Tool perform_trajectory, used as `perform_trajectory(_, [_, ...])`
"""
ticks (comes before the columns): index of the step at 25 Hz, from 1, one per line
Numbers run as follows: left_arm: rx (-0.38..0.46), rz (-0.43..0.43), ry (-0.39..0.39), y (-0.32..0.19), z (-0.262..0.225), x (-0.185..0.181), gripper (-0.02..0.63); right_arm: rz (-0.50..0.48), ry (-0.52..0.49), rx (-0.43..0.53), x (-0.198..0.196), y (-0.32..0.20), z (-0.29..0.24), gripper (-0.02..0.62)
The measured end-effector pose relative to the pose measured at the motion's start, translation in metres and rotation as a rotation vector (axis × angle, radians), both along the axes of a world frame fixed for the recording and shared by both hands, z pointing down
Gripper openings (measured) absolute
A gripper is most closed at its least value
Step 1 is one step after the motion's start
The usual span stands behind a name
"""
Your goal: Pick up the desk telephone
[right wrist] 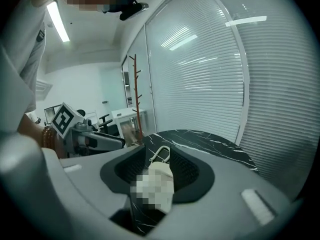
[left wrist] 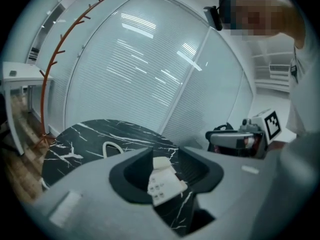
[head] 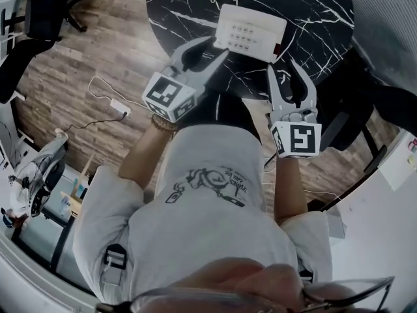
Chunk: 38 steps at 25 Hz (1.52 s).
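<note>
A white phone [head: 251,32] lies on a black table [head: 319,8], long axis crosswise. Both grippers face the phone's near edge, jaws partly open and empty. The left gripper [head: 219,45] is just beside its left corner. The right gripper [head: 282,65] is slightly short of its right corner.

Round black marble table [head: 319,8]; white desk telephone [head: 249,32] on it, cord loop [left wrist: 112,142] nearby.

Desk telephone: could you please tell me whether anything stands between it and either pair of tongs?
Nothing visible does. The desk telephone lies on the black marble table, and the open left tongs and right tongs both face it over bare tabletop.
</note>
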<state>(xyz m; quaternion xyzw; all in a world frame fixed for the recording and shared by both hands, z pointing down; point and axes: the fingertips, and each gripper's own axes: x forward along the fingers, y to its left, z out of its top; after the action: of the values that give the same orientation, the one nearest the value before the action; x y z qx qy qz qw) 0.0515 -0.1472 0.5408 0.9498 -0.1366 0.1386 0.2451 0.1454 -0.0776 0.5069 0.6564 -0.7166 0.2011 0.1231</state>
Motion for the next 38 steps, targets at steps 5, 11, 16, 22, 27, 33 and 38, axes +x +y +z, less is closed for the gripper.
perform_trajectory(5, [-0.031,0.005,-0.06,-0.006,0.054,0.003,0.182,0.025,-0.011,-0.058,0.014,-0.001,0.05,0.189])
perform_trajectory(11, [-0.074,-0.003,-0.116,-0.014,0.109,0.009,0.223,0.035,-0.026,-0.128,0.026,-0.007,0.104,0.241])
perform_trajectory(16, [-0.098,-0.01,-0.168,-0.021,0.151,0.01,0.25,0.044,-0.048,-0.171,0.029,-0.008,0.144,0.264])
perform_trajectory(22, [-0.149,-0.001,-0.222,-0.025,0.189,0.009,0.294,0.051,-0.085,-0.22,0.031,-0.01,0.184,0.319])
perform_trajectory(27, [-0.209,0.019,-0.25,-0.024,0.213,0.01,0.328,0.068,-0.126,-0.255,0.034,-0.013,0.21,0.353])
perform_trajectory(33, [-0.246,0.034,-0.26,-0.02,0.227,0.016,0.341,0.082,-0.152,-0.286,0.039,-0.014,0.232,0.37])
perform_trajectory(38, [-0.25,0.041,-0.274,-0.019,0.231,0.023,0.342,0.079,-0.188,-0.308,0.037,-0.012,0.246,0.371])
